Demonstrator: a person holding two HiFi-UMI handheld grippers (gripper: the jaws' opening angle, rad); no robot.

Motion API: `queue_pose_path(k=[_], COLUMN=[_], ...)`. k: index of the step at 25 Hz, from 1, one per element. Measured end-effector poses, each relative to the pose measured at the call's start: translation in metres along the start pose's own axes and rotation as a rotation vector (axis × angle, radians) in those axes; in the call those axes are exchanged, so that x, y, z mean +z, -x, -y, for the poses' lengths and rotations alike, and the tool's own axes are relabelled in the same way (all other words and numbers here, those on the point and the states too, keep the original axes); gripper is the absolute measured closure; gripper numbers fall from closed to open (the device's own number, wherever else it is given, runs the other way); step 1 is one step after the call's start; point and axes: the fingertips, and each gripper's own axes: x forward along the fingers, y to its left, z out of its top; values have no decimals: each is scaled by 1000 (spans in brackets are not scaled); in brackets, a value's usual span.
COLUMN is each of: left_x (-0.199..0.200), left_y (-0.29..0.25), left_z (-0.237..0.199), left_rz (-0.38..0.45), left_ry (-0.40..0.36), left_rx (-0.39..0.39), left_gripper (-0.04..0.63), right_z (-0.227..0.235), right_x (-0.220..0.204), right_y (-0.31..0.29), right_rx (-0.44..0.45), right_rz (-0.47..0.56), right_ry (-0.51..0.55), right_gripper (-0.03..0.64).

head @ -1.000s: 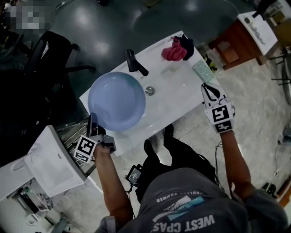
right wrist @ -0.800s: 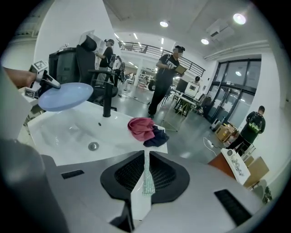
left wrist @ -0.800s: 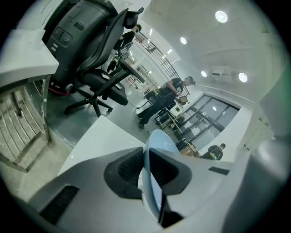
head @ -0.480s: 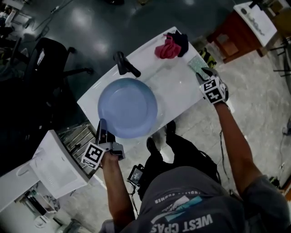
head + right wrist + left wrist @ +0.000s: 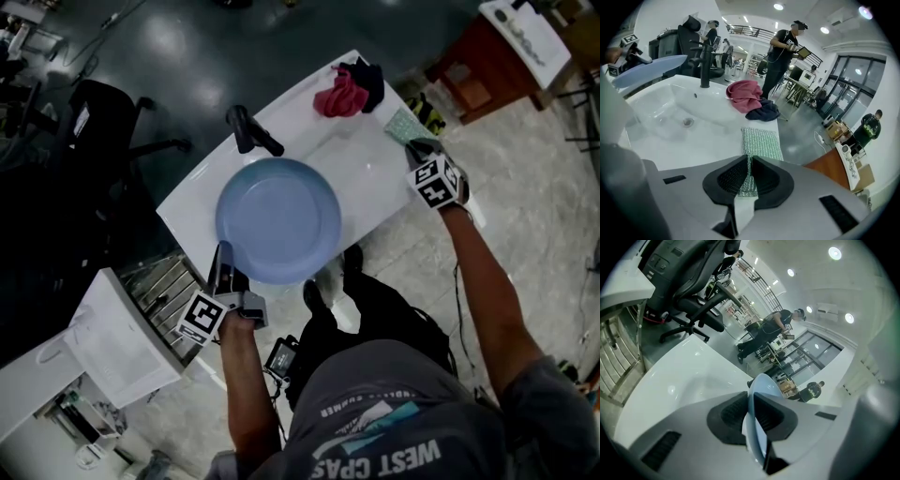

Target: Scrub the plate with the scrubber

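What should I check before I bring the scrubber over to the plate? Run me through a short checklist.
1. Left gripper clamped on the blue plate's rim: ok.
2. Plate held over the sink basin: ok.
3. Right gripper on the green scrubber: ok, its jaws have just been closing and pinch the near edge.
4. Scrubber off the sink ledge: not ok, it lies flat there.
5. Way from scrubber to plate free of the faucet and cloths: ok, both sit at the far side.
6. Pinch firm enough for scrubbing: cannot tell.
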Motion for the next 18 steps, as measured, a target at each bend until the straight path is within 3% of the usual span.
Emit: queue_pose_path(k=[4, 8, 11, 13, 15, 18], left_x=[-8, -17, -26, -30, -33, -37], left_y=[-3, -6, -9, -11, -11, -13], left_z=[10, 18, 23, 26, 28, 32], left_rz=[-11, -28, -39, -47, -53, -62], left_ry=[0, -4, -1, 6, 16, 20], left_rx=[-32, -58, -99, -117, -126, -137], left_gripper=[558, 558, 558, 558, 558, 558], right_z=[3, -21, -89, -141, -186, -237], right_x=[8, 78, 134, 155, 158, 140], right_y=[20, 101, 164, 189, 194, 190], right_rx=[-13, 12, 128, 200, 249, 339], right_rz=[55, 272, 441, 501, 512, 447], right_ry=[-73, -48, 97, 238, 376, 555], right_gripper=[571, 571, 569, 569, 569, 569])
